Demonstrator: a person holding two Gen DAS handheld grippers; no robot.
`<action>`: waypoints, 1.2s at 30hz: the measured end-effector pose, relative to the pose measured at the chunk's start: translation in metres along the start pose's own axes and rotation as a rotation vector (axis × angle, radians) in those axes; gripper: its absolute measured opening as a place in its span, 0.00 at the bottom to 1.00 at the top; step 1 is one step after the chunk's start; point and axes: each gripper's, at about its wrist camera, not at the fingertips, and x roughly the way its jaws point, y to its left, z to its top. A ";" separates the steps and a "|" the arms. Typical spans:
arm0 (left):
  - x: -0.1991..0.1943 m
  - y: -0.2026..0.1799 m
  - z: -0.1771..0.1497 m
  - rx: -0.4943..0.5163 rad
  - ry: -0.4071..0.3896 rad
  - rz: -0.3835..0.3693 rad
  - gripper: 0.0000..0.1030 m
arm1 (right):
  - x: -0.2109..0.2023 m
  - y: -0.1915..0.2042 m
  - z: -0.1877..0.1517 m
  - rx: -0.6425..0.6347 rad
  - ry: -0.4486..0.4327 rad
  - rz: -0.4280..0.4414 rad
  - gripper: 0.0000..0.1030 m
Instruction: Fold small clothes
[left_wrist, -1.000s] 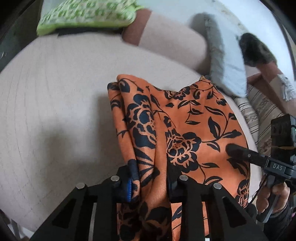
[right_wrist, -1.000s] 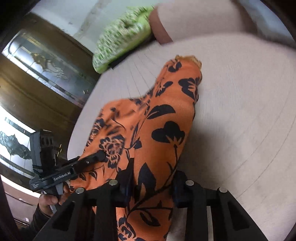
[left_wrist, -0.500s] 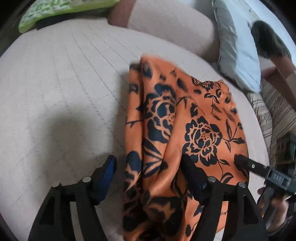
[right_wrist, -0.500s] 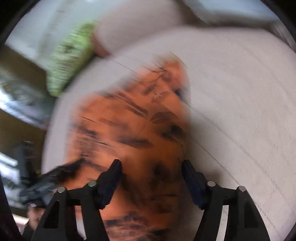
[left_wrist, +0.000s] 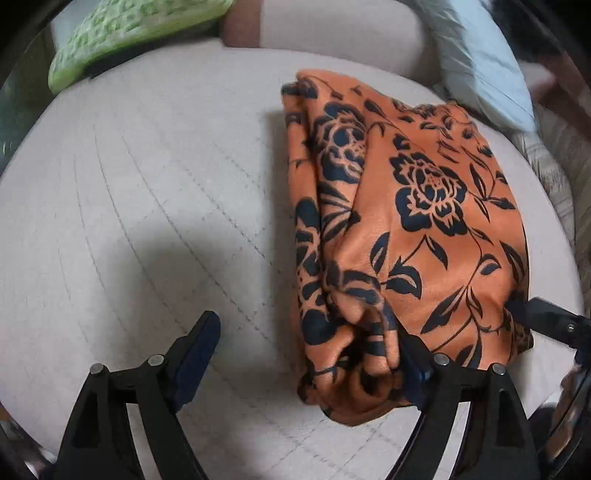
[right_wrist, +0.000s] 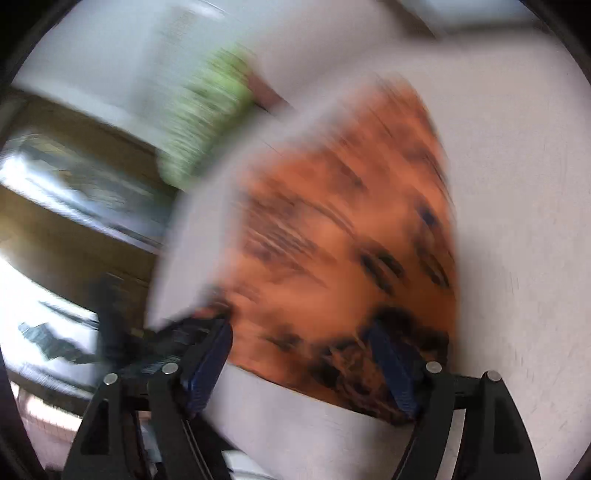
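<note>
Left wrist view: the left gripper (left_wrist: 306, 354) spreads its jaws, gripping nothing, the folded orange floral garment (left_wrist: 406, 229) lying on the quilted cushion (left_wrist: 147, 206). Right wrist view, blurred: the right gripper (right_wrist: 303, 362) widens over the garment's near edge.

Right wrist view is motion-smeared nearly throughout: orange floral garment (right_wrist: 343, 236) shows only as streaks, print unreadable, folds can't be made out. Green patterned cushion (right_wrist: 207, 114) at upper centre is a blur, pattern lost. Left gripper (right_wrist: 122, 343) at lower left of frame is a dark smudge; its fingers can't be separated. Brown furniture w/ glass at left is too smeared to name.

Left wrist view: right gripper (left_wrist: 546, 325) is cut off by the right edge, one finger showing, tip under the cloth hem. Garment's near corner is partly covered by the right-hand finger (left_wrist: 417, 365) of the view's own gripper. Light blue pillow (left_wrist: 476, 55) and striped fabric (left_wrist: 554, 155) run out at upper right edge.
</note>
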 end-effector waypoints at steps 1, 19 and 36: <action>-0.007 0.000 0.001 -0.002 -0.006 0.003 0.85 | -0.002 -0.001 -0.002 0.011 -0.039 0.015 0.75; -0.029 -0.006 -0.007 0.060 -0.057 0.040 0.85 | -0.039 0.076 0.029 -0.216 -0.127 -0.084 0.85; -0.089 -0.023 -0.034 0.077 -0.229 0.091 0.85 | -0.087 0.106 -0.029 -0.353 -0.288 -0.260 0.85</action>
